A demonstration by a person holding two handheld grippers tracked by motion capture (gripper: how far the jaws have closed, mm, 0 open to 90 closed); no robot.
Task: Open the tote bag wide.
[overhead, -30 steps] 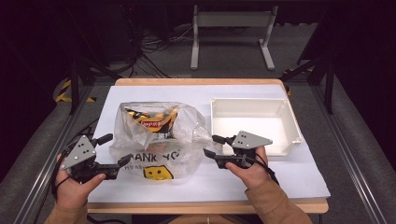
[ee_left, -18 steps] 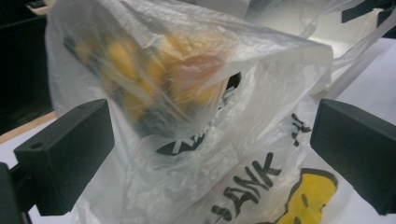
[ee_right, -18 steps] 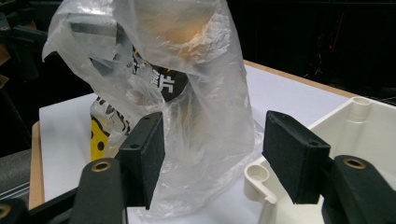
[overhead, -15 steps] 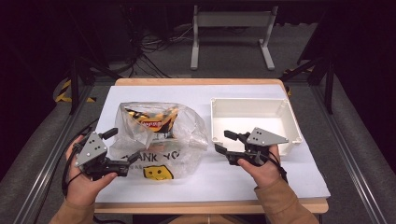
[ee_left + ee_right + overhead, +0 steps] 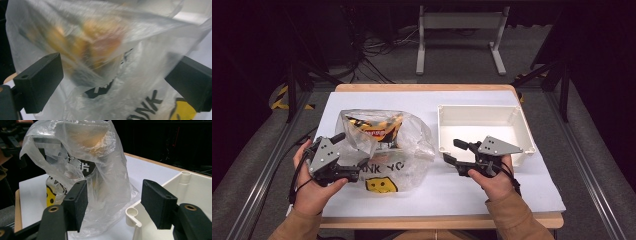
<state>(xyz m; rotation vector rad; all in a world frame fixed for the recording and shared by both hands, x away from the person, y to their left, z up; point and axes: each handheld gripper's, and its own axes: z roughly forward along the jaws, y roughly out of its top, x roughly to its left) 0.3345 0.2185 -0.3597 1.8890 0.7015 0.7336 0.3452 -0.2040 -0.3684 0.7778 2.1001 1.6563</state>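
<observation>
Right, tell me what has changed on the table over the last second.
The left gripper has slid toward the plastic bag. Its jaws have just been opening and now stand wide, with the bag's film between them but not pinched. The right gripper has shifted a little toward the white tray, jaws open and empty. The bag with its snack packet, the tray and the white sheet lie as before.

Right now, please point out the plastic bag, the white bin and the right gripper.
plastic bag (image 5: 404, 137): high view, on its clear upper right side.
white bin (image 5: 477, 109): high view, on its far rim.
right gripper (image 5: 453, 151): high view, midway between its fingertips.
</observation>
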